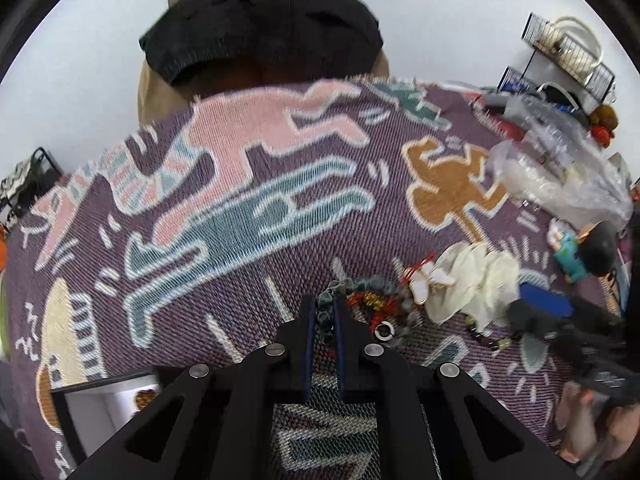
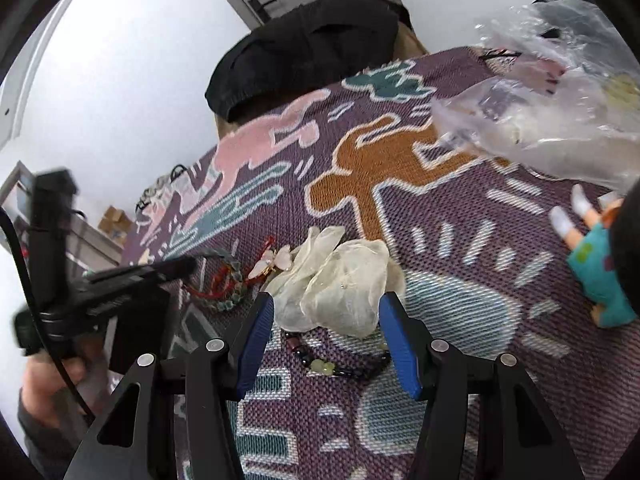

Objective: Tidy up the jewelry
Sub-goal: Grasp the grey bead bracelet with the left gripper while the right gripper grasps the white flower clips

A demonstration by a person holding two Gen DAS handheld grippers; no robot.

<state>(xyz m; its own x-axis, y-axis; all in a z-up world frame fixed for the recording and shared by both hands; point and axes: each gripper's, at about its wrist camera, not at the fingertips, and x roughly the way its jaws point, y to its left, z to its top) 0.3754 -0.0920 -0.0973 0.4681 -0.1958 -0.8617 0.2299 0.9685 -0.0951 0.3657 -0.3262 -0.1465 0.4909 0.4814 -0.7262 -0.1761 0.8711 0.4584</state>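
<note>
Two claws: left claw (image 1: 323,312) clamped on grey-green bead strand (image 1: 326,307), right claw (image 2: 326,312) spread around cream organza pouch (image 2: 340,280).

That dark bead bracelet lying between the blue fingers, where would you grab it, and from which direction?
I'd pinch the dark bead bracelet on its near curve by the pale green beads, coming straight down from above. It lies flat on the woven cloth, and its far side is tucked under the cream scrunchie. The right gripper already stands open on either side of it.
</note>
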